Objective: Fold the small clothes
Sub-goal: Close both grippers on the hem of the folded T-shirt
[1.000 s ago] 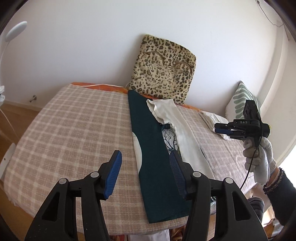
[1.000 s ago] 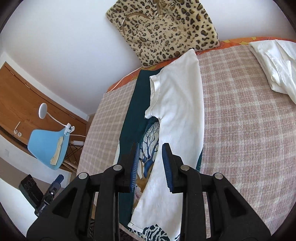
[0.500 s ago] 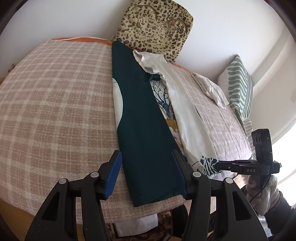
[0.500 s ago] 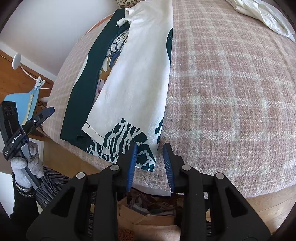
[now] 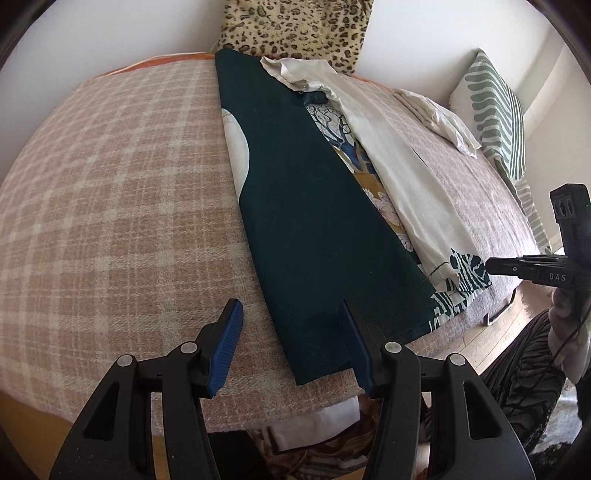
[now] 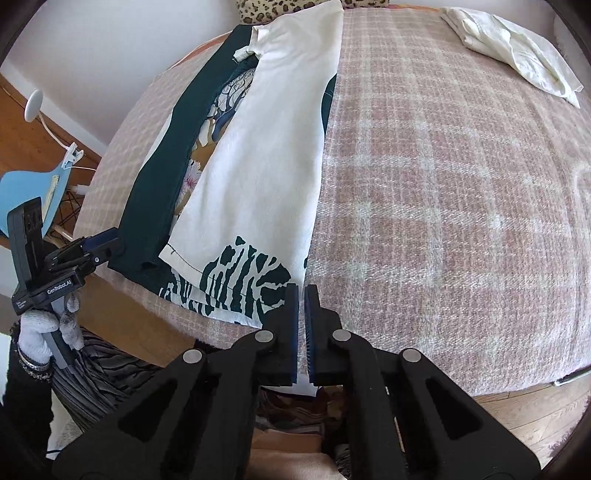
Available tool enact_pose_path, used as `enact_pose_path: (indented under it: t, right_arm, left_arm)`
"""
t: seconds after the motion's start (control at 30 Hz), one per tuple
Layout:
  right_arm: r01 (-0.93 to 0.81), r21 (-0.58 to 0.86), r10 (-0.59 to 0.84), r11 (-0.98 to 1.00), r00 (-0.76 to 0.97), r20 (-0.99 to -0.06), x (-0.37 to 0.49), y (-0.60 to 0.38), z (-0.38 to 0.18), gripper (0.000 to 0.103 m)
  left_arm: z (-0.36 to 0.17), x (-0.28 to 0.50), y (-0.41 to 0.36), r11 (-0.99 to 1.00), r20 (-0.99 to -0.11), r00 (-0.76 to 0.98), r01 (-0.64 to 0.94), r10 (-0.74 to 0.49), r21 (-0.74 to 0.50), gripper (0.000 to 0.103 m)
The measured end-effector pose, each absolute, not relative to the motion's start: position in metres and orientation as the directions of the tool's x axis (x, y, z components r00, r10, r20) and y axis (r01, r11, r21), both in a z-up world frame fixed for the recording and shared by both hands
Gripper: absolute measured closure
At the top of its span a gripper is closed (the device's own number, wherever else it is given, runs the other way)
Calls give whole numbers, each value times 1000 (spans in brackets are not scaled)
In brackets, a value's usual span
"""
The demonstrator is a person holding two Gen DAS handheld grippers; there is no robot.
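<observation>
Bed (image 5: 110, 206) fills both views, covered by a pink-and-cream checked blanket (image 6: 443, 184), an orange sheet edge (image 5: 177, 59) showing at its far side. White wall (image 5: 110, 29) behind the bed; leopard-print cushion (image 5: 295, 29) propped against it at the bed's far edge. Green-and-white striped pillow (image 5: 491, 114) at the bed's right end, by a wall corner. Wood floor (image 6: 524, 417) beside the bed's near edge. Left of the bed: wooden panel (image 6: 22, 133), light blue chair (image 6: 33, 192), white clip lamp (image 6: 35, 105). Daylight, bright and even
</observation>
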State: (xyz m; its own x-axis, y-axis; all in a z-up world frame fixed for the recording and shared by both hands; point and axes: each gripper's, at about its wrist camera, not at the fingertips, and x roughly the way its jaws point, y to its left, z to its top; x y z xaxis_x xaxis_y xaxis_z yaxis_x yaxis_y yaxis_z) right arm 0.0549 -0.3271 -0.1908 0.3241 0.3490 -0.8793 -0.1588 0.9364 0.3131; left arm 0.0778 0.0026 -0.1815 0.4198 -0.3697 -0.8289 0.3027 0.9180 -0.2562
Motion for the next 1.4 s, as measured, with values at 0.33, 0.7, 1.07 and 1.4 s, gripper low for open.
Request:
enact_pose_path:
  t: [0.33, 0.7, 1.07, 1.4]
  right_arm:
    - [-195, 152, 219, 969, 394, -892, 45, -300, -191, 51]
    - [-238, 170, 255, 956, 395, -883, 41, -306, -194, 97]
    - [-96, 574, 571, 813, 320, -756, 53, -348, -211, 67]
    - [-130, 607, 615, 784, 295, -731, 56, -340, -218, 94]
  left_arm:
    - [-185, 74, 2, 903, -812, 422, 329, -403, -277, 97]
    - [-178, 65, 12, 908, -787, 470, 321, -399, -269, 101]
    - [-189, 68, 32, 854, -756, 398, 211, -519, -476, 67]
    - [-195, 72, 20, 788, -714, 332, 242, -616, -567, 101]
